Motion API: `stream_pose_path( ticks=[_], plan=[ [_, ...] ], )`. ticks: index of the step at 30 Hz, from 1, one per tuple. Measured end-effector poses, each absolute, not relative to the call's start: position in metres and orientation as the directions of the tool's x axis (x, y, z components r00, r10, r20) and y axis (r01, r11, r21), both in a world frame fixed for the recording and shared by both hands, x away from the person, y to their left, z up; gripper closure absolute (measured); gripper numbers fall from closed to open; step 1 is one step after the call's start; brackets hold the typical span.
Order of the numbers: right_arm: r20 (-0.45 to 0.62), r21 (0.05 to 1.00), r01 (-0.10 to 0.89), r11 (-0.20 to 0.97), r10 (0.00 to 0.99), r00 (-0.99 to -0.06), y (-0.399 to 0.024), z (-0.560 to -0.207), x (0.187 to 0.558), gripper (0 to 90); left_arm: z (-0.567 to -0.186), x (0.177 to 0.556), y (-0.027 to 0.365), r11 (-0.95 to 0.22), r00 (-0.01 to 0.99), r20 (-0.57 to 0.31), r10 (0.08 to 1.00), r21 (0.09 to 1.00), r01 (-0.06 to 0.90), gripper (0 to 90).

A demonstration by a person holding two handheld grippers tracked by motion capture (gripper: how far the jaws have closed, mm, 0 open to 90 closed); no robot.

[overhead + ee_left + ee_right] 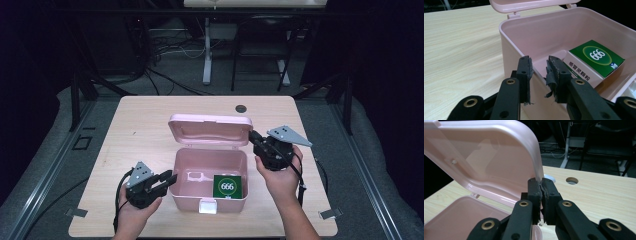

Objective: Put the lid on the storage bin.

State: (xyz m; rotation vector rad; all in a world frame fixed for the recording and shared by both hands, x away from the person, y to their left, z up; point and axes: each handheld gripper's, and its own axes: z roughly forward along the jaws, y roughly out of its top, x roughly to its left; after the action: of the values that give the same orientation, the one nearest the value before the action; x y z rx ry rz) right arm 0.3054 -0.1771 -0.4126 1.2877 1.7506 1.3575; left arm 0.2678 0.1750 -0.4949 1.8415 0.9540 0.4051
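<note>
Right gripper view: lid (499, 167) edge pinched between right gripper (541, 185) jaws.

Box (210, 200): pink plastic, smooth, with a soft sheen on its walls.
Lid (486, 157): the same pink plastic, glossy enough to catch pale reflections on its inner face.
Carton (596, 62): printed cardboard, green top and white side, slightly glossy.
Bench (145, 125): light wood-grain surface, matt and smooth.
Left gripper (539, 65): matt black plastic arms with brass-coloured metal eyelets; its pads (552, 75) are dark, rough and frayed at the edges.
Right gripper (540, 185): the same matt black build, pads worn.
</note>
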Motion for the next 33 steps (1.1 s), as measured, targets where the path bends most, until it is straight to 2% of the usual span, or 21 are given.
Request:
stream_pose_path(
  ticks=[7, 14, 25, 33],
  plan=[
    [0.125, 0.941, 0.337, 0.015, 0.913, -0.389, -0.18, -0.415, 0.302, 85.9, -0.479, 0.279, 0.18, -0.197, 0.62, -0.122, 0.775, 0.886, 0.42, 69.7],
    [0.13, 0.94, 0.34, 0.014, 0.909, -0.396, -0.18, -0.416, 0.298, 85.8, -0.444, 0.293, 0.18, -0.201, 0.612, -0.063, 0.788, 0.914, 0.352, 64.0],
    [0.143, 0.939, 0.343, 0.005, 0.904, -0.403, -0.182, -0.417, 0.296, 86.1, -0.412, 0.313, 0.171, -0.184, 0.595, -0.027, 0.803, 0.939, 0.291, 56.6],
    [0.151, 0.939, 0.345, -0.002, 0.901, -0.407, -0.183, -0.418, 0.295, 86.6, -0.401, 0.323, 0.161, -0.162, 0.602, -0.032, 0.798, 0.951, 0.264, 58.0]
  ],
)
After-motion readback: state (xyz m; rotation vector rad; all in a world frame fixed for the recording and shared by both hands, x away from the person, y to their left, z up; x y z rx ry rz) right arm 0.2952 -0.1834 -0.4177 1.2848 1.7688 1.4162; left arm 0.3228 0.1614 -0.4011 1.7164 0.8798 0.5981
